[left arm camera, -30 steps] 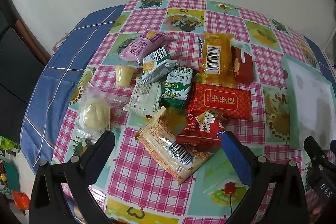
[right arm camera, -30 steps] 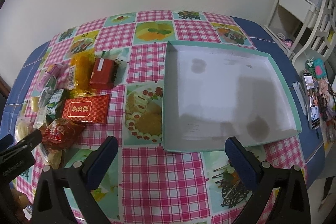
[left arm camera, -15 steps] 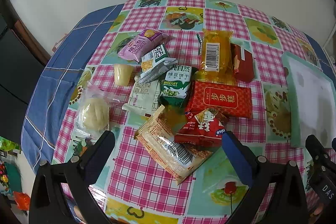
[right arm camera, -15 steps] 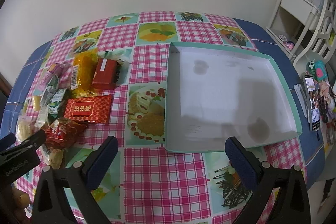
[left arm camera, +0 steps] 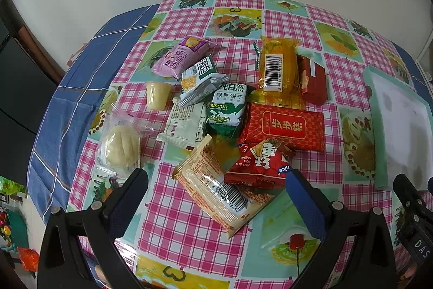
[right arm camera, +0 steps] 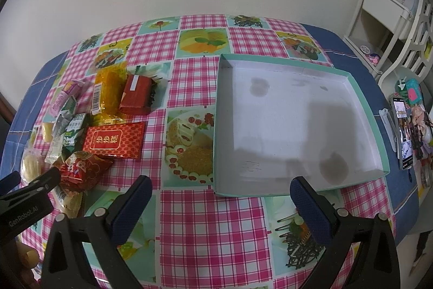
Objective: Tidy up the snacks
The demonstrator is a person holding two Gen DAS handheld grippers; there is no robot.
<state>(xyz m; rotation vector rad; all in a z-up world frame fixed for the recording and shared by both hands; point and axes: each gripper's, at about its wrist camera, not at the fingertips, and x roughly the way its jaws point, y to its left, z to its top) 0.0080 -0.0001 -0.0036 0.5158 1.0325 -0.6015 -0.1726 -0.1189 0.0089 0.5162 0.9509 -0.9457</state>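
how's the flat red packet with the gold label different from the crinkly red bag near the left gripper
The flat red packet is a smooth rectangle lying flat, with a framed gold label; the crinkly red bag is puffed and creased, with white lettering. The packet rests on the tablecloth; the bag leans on a pale wrapper. Both are red, sealed and touching.

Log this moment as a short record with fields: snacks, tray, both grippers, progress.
snacks: loose pile on the checked tablecloth, including a green biscuit pack, a flat red packet and a purple packet
tray: teal-rimmed white tray, nothing in it, right of the pile
left hand-held gripper: open, holding nothing, over the pile's near edge
right hand-held gripper: open, holding nothing, before the tray's near rim
progress: no snack in the tray yet
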